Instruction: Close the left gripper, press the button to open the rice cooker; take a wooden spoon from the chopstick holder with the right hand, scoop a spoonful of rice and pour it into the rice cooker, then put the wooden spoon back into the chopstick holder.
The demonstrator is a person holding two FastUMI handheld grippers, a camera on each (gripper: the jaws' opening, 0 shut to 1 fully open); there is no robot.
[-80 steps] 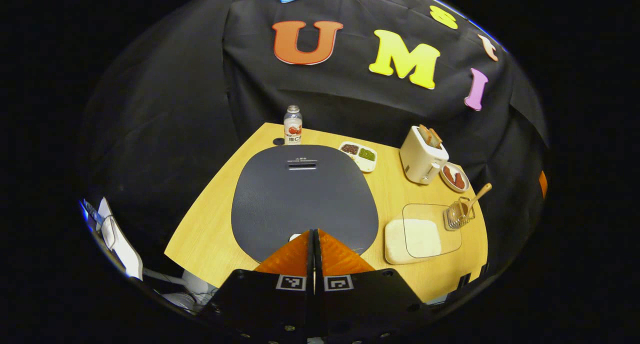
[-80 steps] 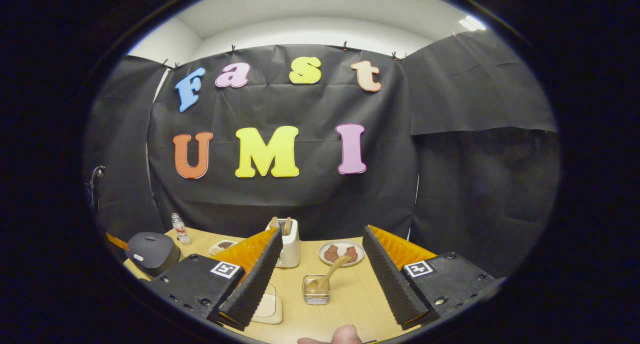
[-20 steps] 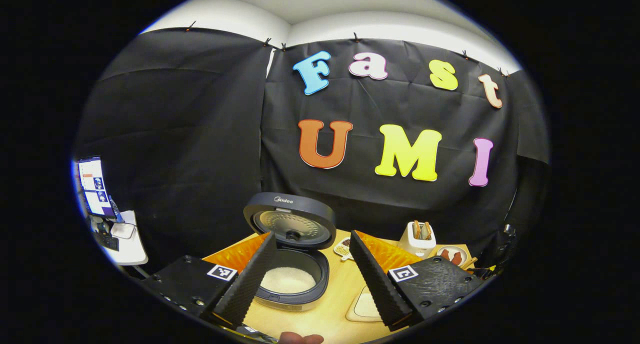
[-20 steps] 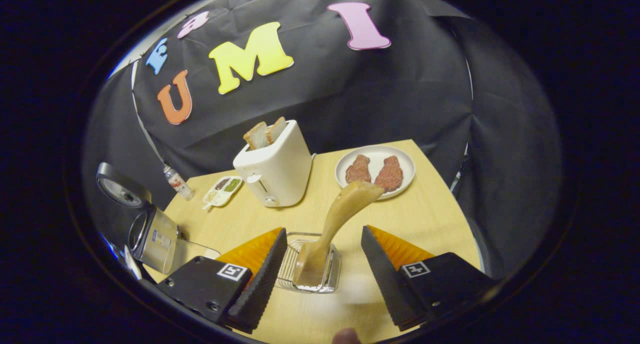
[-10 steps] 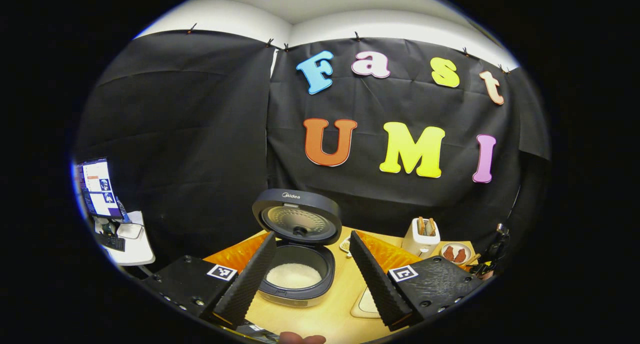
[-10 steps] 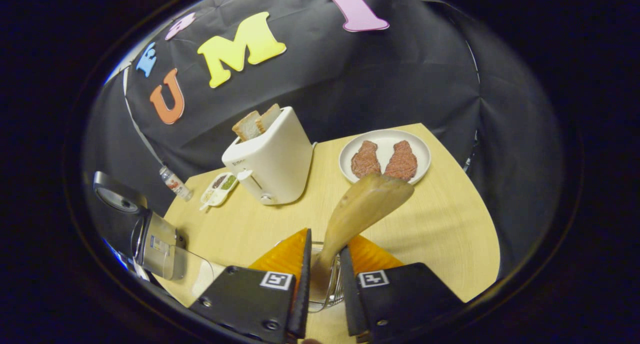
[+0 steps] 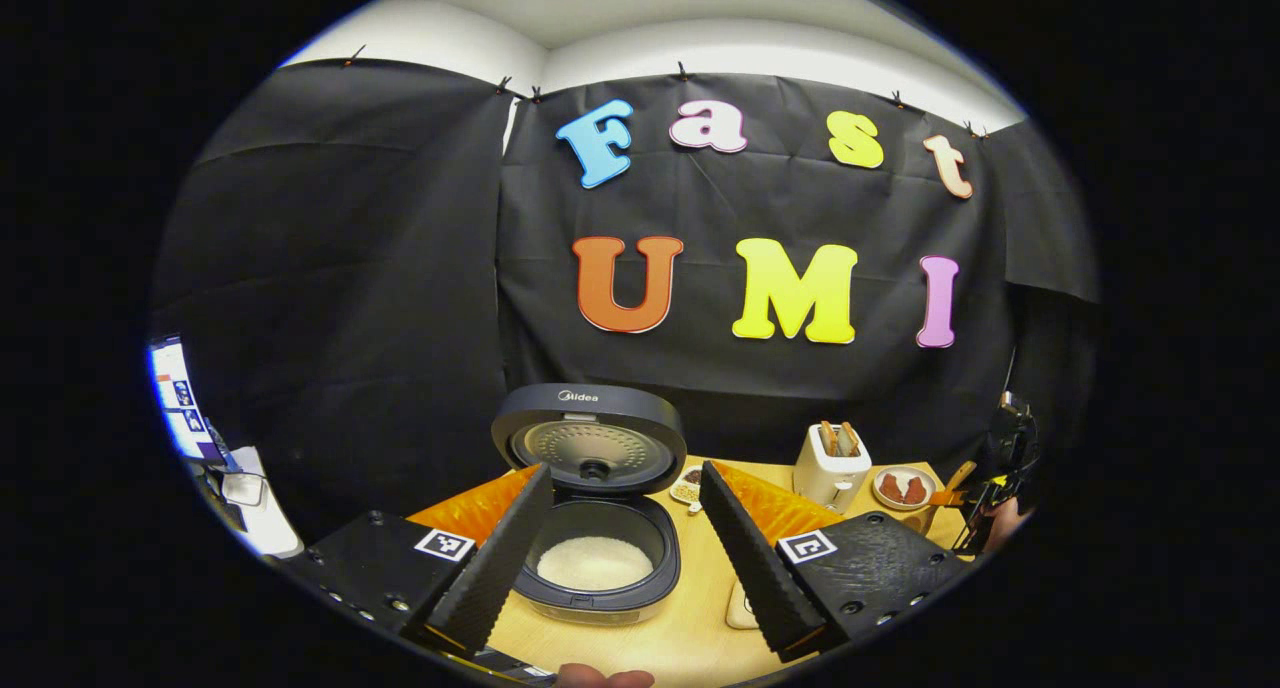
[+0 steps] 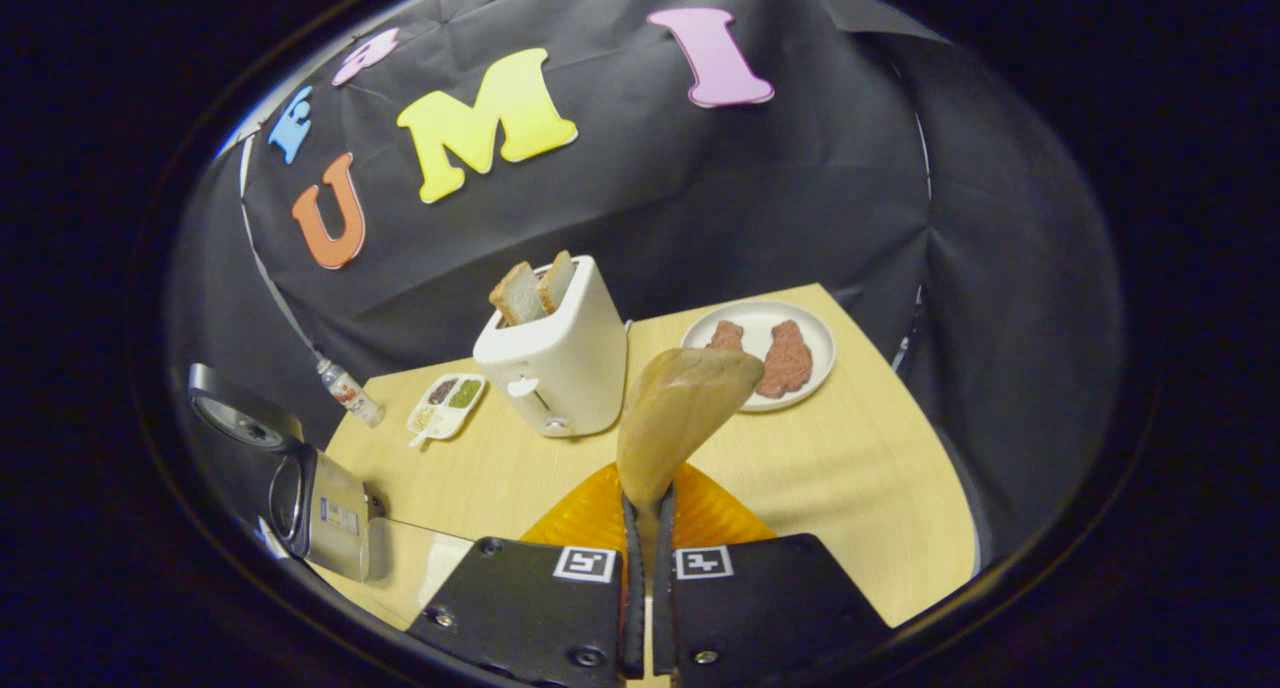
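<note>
Left gripper view: left gripper jaws spread wide, empty; one round rice cooker between them on pale wood surface, lid up, white rice inside. Right gripper view: right gripper jaws clamped on one smooth wooden spoon, bowl up; one white toaster holding two bread slices; one round plate, two meat pieces

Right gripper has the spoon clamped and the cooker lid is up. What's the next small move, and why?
Probably carry the wooden spoon left toward the clear-lidded rice container beside the rice cooker. The right gripper is shut on the handle, the bowl end looks empty, and the cooker stands open, so scooping seems to come next.
</note>
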